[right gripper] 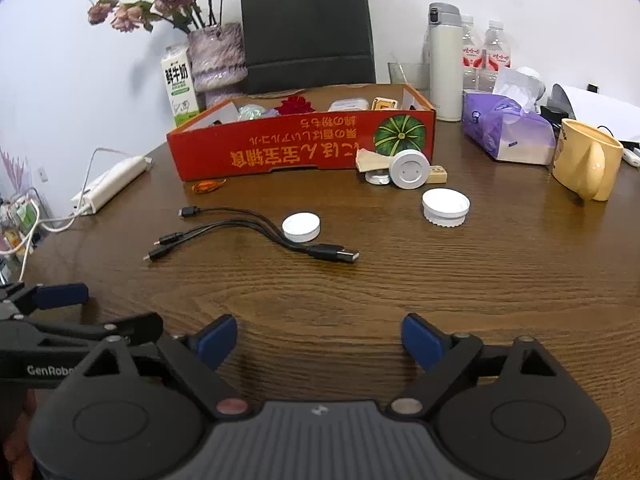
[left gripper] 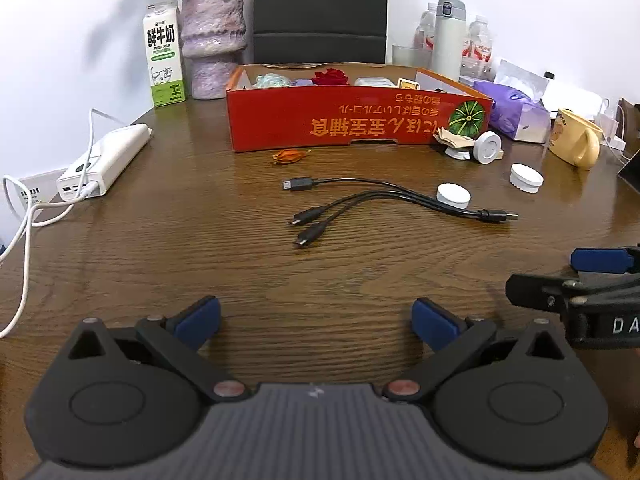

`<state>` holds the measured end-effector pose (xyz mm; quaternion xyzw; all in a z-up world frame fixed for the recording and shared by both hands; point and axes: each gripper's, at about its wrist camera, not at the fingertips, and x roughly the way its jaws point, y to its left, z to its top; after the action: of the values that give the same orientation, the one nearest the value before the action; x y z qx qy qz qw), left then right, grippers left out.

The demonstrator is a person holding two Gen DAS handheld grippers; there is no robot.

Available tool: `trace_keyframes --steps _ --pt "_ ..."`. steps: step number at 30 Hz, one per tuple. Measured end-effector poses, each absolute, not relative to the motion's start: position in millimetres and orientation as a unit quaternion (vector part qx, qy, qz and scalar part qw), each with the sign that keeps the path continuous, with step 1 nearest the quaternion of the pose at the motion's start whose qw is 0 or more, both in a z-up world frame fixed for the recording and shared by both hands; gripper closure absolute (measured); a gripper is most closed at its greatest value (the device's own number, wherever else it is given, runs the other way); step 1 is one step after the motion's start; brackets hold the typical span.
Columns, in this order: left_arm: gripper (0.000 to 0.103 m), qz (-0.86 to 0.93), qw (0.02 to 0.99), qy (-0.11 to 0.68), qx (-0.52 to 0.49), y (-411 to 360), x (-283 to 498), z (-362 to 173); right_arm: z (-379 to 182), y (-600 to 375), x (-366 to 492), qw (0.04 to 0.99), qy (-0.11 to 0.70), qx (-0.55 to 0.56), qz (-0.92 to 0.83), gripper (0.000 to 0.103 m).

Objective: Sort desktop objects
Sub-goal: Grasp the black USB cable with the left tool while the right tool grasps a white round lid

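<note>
Both tongs are wide open and hold nothing. The left gripper [left gripper: 316, 322] and the right gripper [right gripper: 319, 340] hang side by side over the bare near part of the wooden table [right gripper: 460, 300], close to each other.

The things to sort lie farther away. The black split cable [right gripper: 256, 232] is in the middle, and a white cap [right gripper: 301, 227] sits right against its wires. A ridged white lid [right gripper: 445, 207] lies apart, off to the right. A white round puck [right gripper: 409, 169] leans by some scraps at the foot of the red box [right gripper: 280, 152]. A small orange dried pod [right gripper: 206, 187] lies by the box's front wall too. The box already has things in it.

What could go wrong? I think the cable is floppy, so a grab at one end may drag the white cap along or let the plugs swing. The flat cap may slip from the pads. A reach to the right could knock the yellow mug [right gripper: 586, 164] or the purple tissue pack [right gripper: 506, 132]. The two grippers could bump each other.

There is lots of open table in front. Near the box it gets crowded.
</note>
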<state>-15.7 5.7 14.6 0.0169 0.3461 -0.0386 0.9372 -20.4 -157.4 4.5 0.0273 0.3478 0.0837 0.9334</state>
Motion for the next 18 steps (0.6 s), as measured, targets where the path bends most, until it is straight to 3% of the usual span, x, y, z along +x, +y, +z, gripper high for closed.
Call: trace_keyframes --steps 12,13,16,18 --pt "0.0 -0.046 0.937 0.345 0.007 9 -5 18 4 -160 -14 0.93 0.352 0.031 0.099 0.003" --pt "0.0 -0.058 0.937 0.345 -0.001 12 0 20 4 -161 -14 0.931 0.351 0.033 0.098 0.004" --pt "0.0 -0.07 0.934 0.35 -0.032 21 20 25 8 -162 -4 0.934 0.34 0.028 0.103 0.021" --pt "0.0 -0.073 0.934 0.346 -0.044 26 32 27 12 -162 8 0.937 0.331 0.028 0.107 0.024"
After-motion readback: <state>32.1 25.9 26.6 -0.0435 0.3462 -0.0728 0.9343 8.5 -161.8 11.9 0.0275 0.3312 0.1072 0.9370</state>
